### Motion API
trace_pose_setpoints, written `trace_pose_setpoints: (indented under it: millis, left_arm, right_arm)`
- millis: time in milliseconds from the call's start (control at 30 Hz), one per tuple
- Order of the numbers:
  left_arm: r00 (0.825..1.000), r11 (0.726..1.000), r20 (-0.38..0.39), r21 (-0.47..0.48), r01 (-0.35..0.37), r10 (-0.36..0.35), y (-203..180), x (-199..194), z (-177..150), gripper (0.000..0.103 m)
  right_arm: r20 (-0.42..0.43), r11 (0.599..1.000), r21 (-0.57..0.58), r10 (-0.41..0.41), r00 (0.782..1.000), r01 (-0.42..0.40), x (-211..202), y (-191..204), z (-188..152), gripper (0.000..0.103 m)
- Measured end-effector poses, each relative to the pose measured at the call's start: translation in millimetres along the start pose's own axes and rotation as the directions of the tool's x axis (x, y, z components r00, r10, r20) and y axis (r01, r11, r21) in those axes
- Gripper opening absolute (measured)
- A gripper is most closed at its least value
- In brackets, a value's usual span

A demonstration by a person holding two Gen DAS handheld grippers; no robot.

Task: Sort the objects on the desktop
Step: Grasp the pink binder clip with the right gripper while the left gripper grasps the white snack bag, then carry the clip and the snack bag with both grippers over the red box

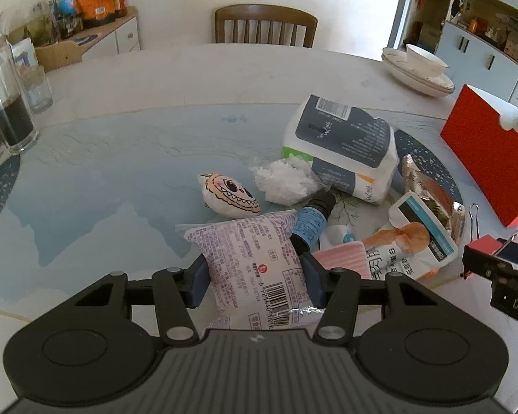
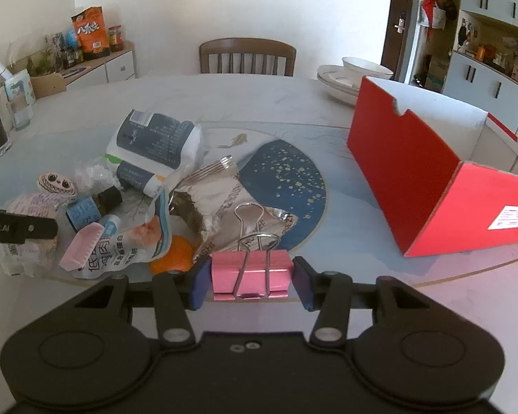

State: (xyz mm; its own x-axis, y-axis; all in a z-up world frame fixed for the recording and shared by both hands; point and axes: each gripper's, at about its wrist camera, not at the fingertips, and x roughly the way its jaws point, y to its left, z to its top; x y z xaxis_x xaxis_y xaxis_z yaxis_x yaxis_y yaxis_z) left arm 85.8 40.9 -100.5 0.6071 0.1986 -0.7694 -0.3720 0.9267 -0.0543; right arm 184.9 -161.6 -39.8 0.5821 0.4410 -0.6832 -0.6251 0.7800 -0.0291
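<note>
Gripper pads of the left gripper [image 1: 253, 281] are clamped on the purple snack packet [image 1: 255, 258] above the tabletop [image 1: 121, 179] clutter, while the right gripper [image 2: 248, 281] brackets the pink binder clip [image 2: 249, 276] (contact on its right looks uncertain). Each does best lifting straight up before swinging to the red box [image 2: 414, 172], so neighbours aren't dragged.

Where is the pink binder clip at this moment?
The pink binder clip sits between the fingers of the right gripper, low in the right wrist view, just in front of the silver foil packet and left of the red box.
</note>
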Motion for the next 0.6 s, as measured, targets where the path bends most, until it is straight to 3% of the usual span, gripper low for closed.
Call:
trace_pose_setpoints:
  millis: [267, 600]
  left_arm:
    - [1.000, 0.999, 0.008, 0.029, -0.014, 0.014, -4, -21, -7, 0.054]
    - [0.999, 0.998, 0.032, 0.064, 0.020, -0.022, -13, -51, -10, 0.054]
  right_arm:
    - [0.005, 1.000, 0.026, -0.012, 1.000, 0.012, -18, -7, -3, 0.049]
    - [0.008, 0.998, 0.068, -0.002, 1.000, 0.002, -50, -26, -6, 0.049]
